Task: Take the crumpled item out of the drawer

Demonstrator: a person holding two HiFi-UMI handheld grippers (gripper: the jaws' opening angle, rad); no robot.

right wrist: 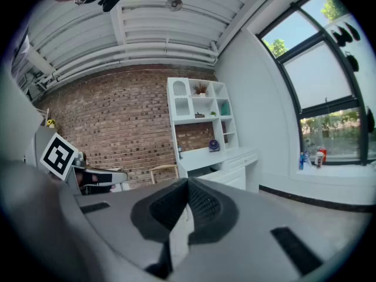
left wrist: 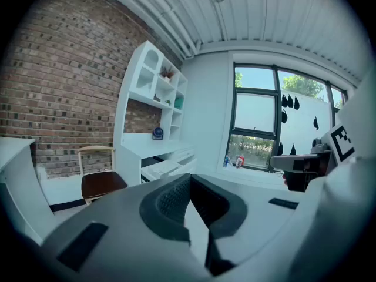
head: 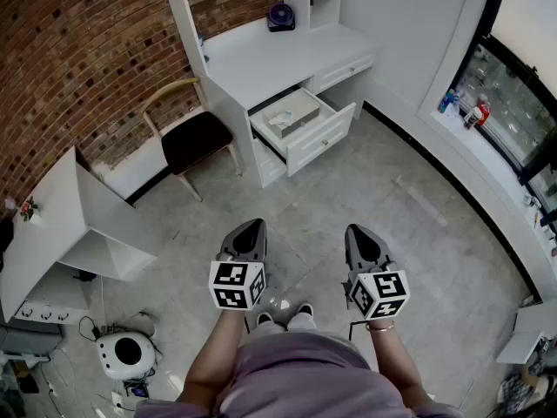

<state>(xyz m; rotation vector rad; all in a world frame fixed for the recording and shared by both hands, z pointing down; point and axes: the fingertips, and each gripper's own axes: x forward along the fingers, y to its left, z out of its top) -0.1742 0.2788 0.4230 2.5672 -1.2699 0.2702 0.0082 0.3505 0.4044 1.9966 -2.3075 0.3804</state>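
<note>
Across the room stands a white desk [head: 261,59] with its top drawer [head: 324,136] pulled open. A pale crumpled item [head: 280,120] lies inside the drawer, on its left part. The left gripper [head: 251,225] and the right gripper [head: 358,232] are held side by side over the floor, well short of the drawer. Both point toward it. In the left gripper view the left gripper [left wrist: 189,178] has its jaws together with nothing between them, and the open drawer [left wrist: 160,169] shows far ahead. The right gripper [right wrist: 188,183] likewise stands shut and empty.
A dark-seated chair [head: 193,138] stands left of the desk. A small fan [head: 280,16] sits on the desktop. A white cabinet [head: 61,233] is at the left, with a round white device [head: 126,353] and cables on the floor. Bottles [head: 461,107] line the window sill.
</note>
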